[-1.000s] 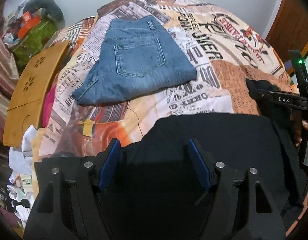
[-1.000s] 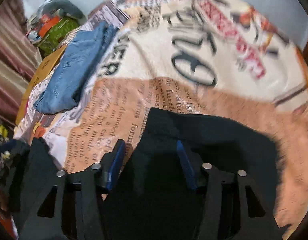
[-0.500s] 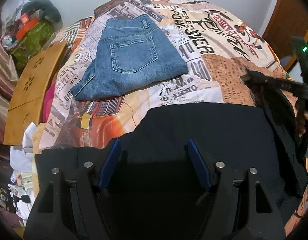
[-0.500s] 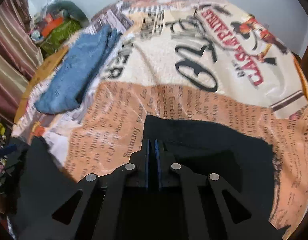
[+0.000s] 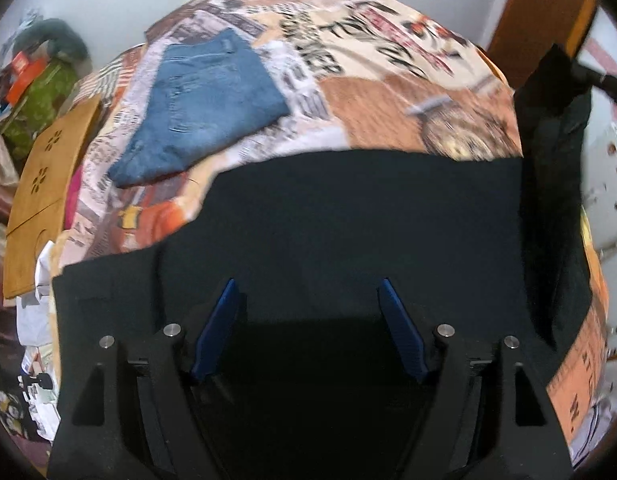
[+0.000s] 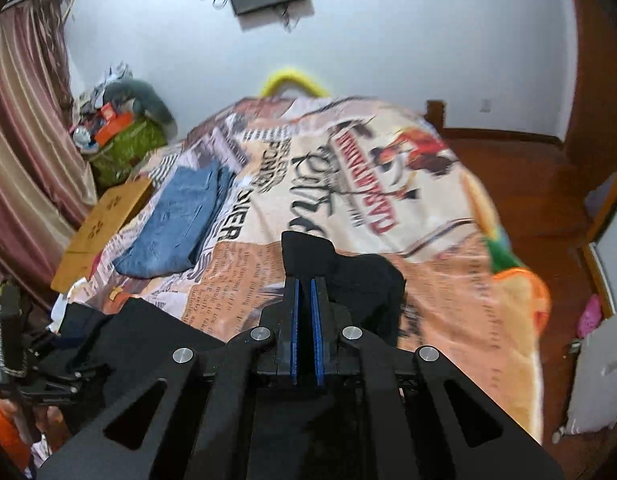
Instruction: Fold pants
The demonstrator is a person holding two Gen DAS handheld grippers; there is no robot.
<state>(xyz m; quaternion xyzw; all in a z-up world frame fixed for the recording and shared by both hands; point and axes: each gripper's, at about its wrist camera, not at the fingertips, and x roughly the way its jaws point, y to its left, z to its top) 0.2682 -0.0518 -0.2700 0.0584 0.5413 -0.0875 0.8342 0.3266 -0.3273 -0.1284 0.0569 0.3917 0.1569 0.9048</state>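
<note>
Black pants (image 5: 348,216) lie on the printed bedspread (image 5: 388,92), near the front edge. My left gripper (image 5: 308,308) is open, its blue pads spread just above the dark cloth. My right gripper (image 6: 304,292) is shut on one end of the black pants (image 6: 360,276) and lifts it off the bed. That raised end shows in the left wrist view (image 5: 556,128) at the far right, hanging from the right gripper.
Folded blue jeans (image 5: 204,108) lie at the bed's far left, also seen in the right wrist view (image 6: 180,224). A wooden board (image 5: 40,196) leans by the left side. Cluttered bags (image 6: 120,136) stand at the back left. A wooden door (image 5: 536,16) is at right.
My right gripper closed on the end of the black pants and raised it off the bed. The left gripper stayed open and shifted a little over the cloth.
</note>
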